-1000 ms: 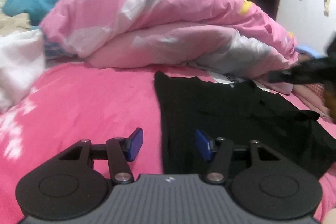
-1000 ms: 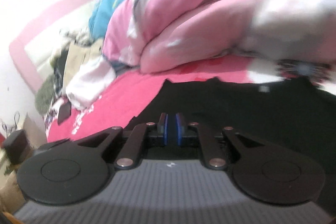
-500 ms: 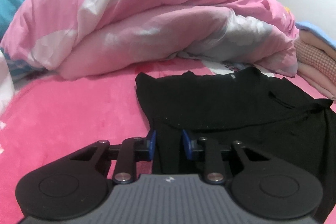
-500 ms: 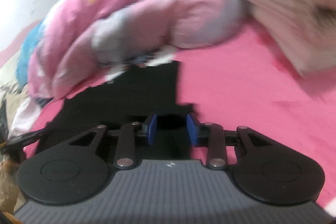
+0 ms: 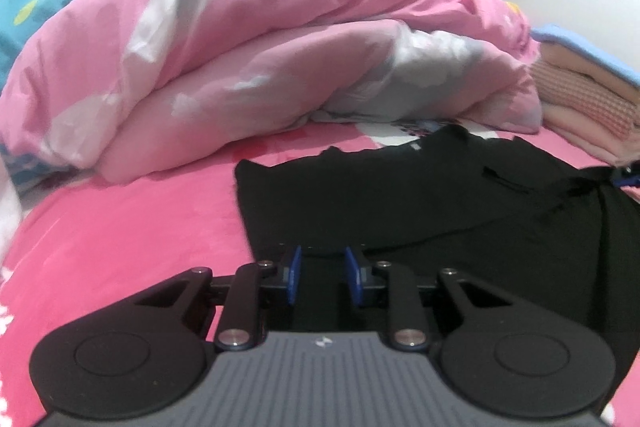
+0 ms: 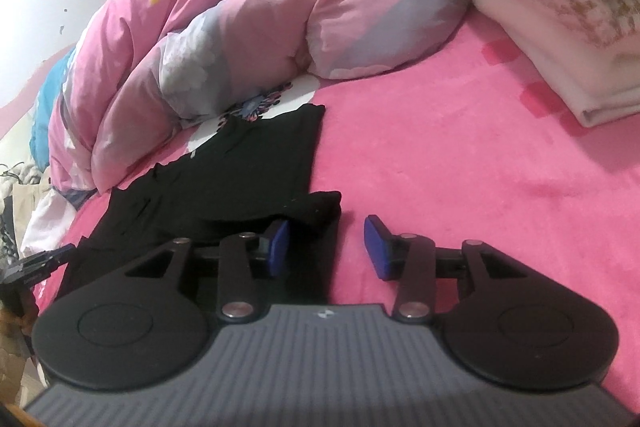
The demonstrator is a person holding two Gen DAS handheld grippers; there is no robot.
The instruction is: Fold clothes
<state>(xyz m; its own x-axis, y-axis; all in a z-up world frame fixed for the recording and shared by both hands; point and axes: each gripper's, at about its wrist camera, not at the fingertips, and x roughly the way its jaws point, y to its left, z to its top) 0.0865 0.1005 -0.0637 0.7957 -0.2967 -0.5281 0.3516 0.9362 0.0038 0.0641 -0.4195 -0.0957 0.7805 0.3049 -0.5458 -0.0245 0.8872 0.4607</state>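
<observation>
One black garment [image 5: 420,195] lies flat on the pink bed [image 5: 120,227], just in front of one rolled pink duvet [image 5: 260,39]. One stack of folded clothes [image 6: 560,7] sits near the right edge of the bed. There are two tools. What kind of garment it is I cannot tell: it is very dark, its folds are hard to read, and its near part is hidden under the tool bodies. The left tool [image 5: 321,277] has its blue pads narrowly apart with black cloth between them; whether they pinch it is not clear. The right tool [image 6: 326,247] is opening, its jaws wide apart; the left pad touches the garment's right corner, the other stands over the bare bed.
</observation>
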